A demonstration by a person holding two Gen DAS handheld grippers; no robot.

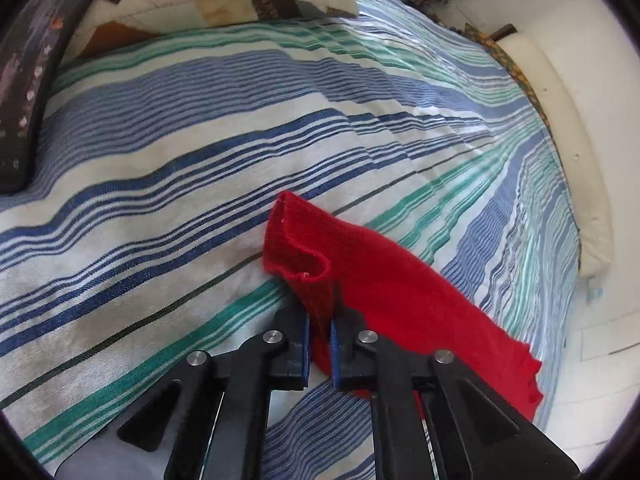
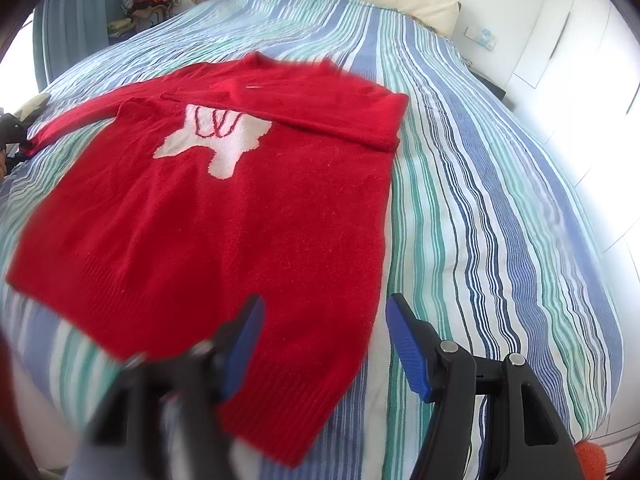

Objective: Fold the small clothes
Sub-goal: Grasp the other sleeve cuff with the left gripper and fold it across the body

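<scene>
Already the left claw has pinched shut on the cuff of the sweater spread across the bed, the right claw gaping empty above the hem, so a hard tug could slip the knit or skew the body.

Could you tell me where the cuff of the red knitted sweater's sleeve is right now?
In the left wrist view the cuff sits just beyond the left gripper, pinched over the striped bedspread; the right wrist view shows that sleeve stretched far left.
</scene>
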